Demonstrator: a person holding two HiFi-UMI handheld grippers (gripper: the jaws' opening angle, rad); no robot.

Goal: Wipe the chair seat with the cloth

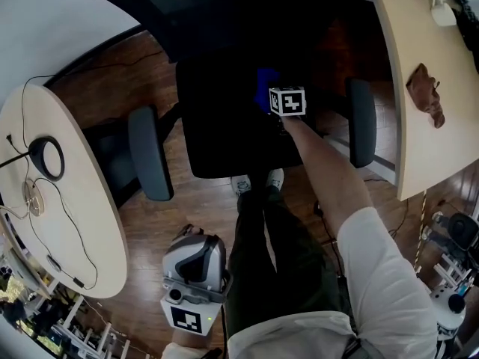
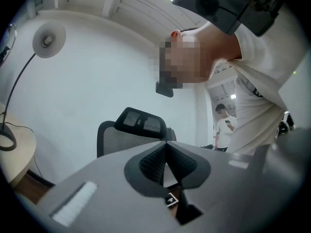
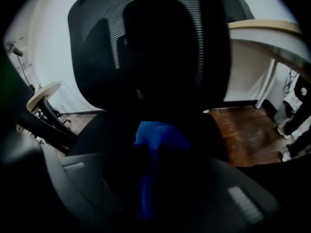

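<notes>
The right gripper (image 3: 148, 188) has its jaws clamped on the blue cloth (image 3: 160, 137), which lies bunched on the black chair seat (image 1: 224, 133), toward the backrest. The left gripper (image 2: 166, 152) hangs low beside the person's leg, its jaws pressed together with nothing between them. The cloth looks soft, light and limp, so it will probably fold under itself when pushed. It seems better to hold it by the bunched middle and press it flat on the seat.
</notes>
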